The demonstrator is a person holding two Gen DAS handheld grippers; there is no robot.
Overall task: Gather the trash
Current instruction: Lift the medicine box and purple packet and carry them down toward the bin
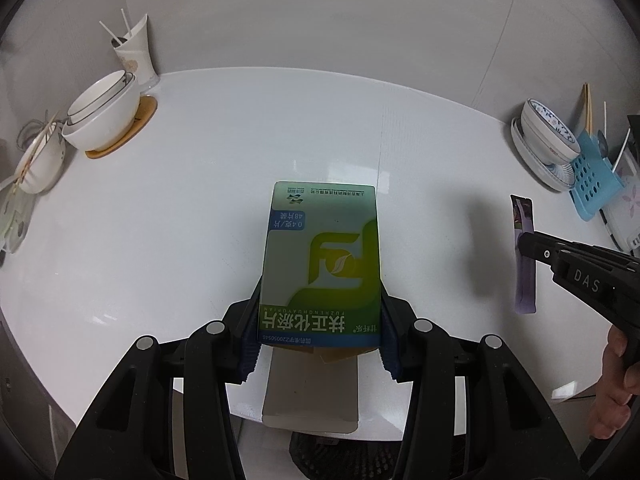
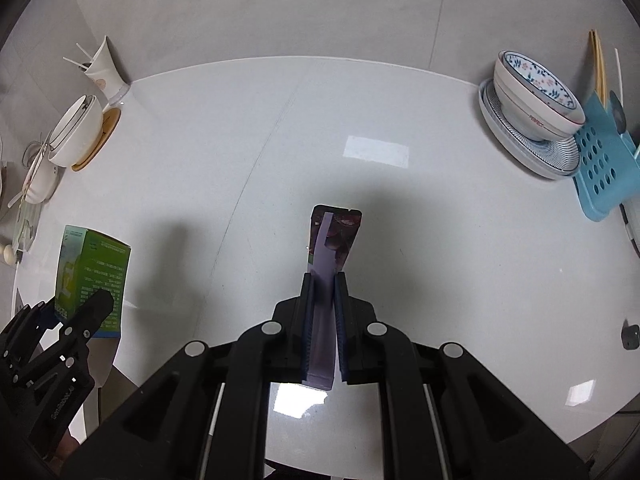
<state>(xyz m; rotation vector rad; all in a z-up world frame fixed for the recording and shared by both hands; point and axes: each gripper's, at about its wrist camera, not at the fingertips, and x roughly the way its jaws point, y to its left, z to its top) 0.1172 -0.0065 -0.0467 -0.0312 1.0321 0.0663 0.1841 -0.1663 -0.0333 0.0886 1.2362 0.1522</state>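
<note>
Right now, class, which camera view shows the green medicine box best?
The left wrist view: the green medicine box fills the centre, printed face readable, clamped by the left gripper. The right wrist view shows it only small at the left edge, partly hidden.

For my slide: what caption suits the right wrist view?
Right gripper shut on purple sachet above white table.
</note>
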